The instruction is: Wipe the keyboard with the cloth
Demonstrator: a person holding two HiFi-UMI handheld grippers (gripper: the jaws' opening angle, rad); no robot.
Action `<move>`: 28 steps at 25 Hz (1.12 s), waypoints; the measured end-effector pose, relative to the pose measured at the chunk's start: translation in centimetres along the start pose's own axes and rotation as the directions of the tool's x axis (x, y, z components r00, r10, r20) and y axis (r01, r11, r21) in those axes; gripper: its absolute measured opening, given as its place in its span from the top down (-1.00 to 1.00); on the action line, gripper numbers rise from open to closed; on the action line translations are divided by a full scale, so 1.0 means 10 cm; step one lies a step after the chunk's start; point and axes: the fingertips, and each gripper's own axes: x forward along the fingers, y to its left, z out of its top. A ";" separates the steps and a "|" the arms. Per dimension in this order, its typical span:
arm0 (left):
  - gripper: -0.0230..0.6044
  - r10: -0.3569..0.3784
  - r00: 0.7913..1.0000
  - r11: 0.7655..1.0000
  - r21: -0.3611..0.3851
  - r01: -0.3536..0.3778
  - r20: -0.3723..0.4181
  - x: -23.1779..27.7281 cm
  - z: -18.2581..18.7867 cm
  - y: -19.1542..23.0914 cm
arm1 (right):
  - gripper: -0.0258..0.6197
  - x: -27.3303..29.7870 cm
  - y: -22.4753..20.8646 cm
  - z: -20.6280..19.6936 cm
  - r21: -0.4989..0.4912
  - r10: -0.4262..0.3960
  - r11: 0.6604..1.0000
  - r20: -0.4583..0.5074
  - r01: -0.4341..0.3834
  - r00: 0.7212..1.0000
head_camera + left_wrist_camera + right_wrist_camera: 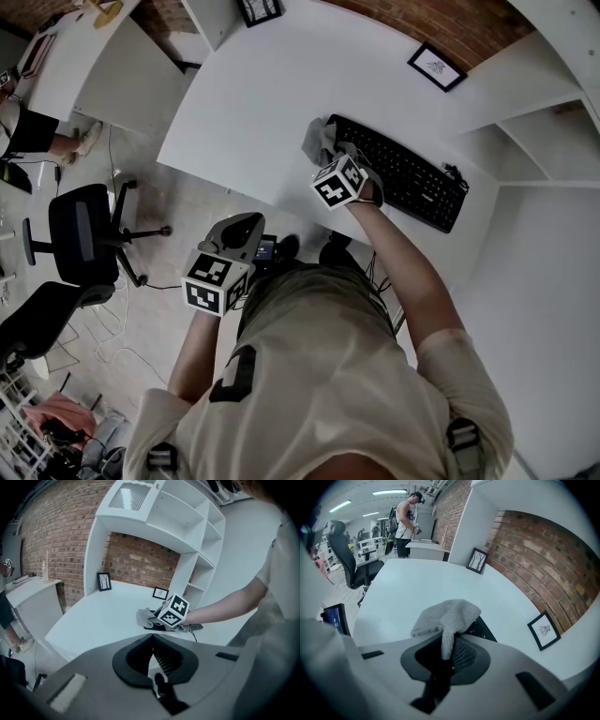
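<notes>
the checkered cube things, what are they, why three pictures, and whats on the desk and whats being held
Each cube with black-and-white square markers is part of a hand-held two-jaw gripper. A person holds one gripper in each hand; there is no robot arm.

The head view comes from a camera on the person's head, looking steeply down. The left and right gripper views come from a camera riding on each gripper, looking along its jaws.

On the white curved desk lies a black keyboard, with a small black-framed picture beyond it.

The right gripper is shut on a grey knitted cloth, held at one end of the keyboard. The left gripper is shut and empty, held off the desk close to the person's body.
</notes>
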 end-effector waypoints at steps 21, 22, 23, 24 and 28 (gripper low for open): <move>0.91 -0.036 0.999 0.999 0.008 0.036 0.027 -0.03 -0.03 -0.11 | 0.85 -0.12 -0.07 -0.28 -0.026 -0.051 0.998 -0.034 0.050 0.998; 0.92 -0.040 0.999 0.999 0.009 0.040 0.030 -0.04 -0.04 -0.10 | 0.85 -0.12 -0.07 -0.29 -0.028 -0.056 0.998 -0.037 0.055 0.998; 0.92 -0.043 0.999 0.999 0.010 0.043 0.032 -0.07 -0.04 -0.09 | 0.85 -0.13 -0.06 -0.29 -0.029 -0.061 0.998 -0.041 0.060 0.997; 0.92 -0.046 0.998 0.999 0.011 0.046 0.035 -0.09 -0.05 -0.08 | 0.85 -0.14 -0.06 -0.30 -0.030 -0.066 0.997 -0.045 0.065 0.997; 0.91 -0.056 0.997 0.998 0.017 0.055 0.047 -0.22 -0.09 -0.02 | 0.85 -0.15 -0.07 -0.32 -0.027 -0.095 0.995 -0.062 0.094 0.994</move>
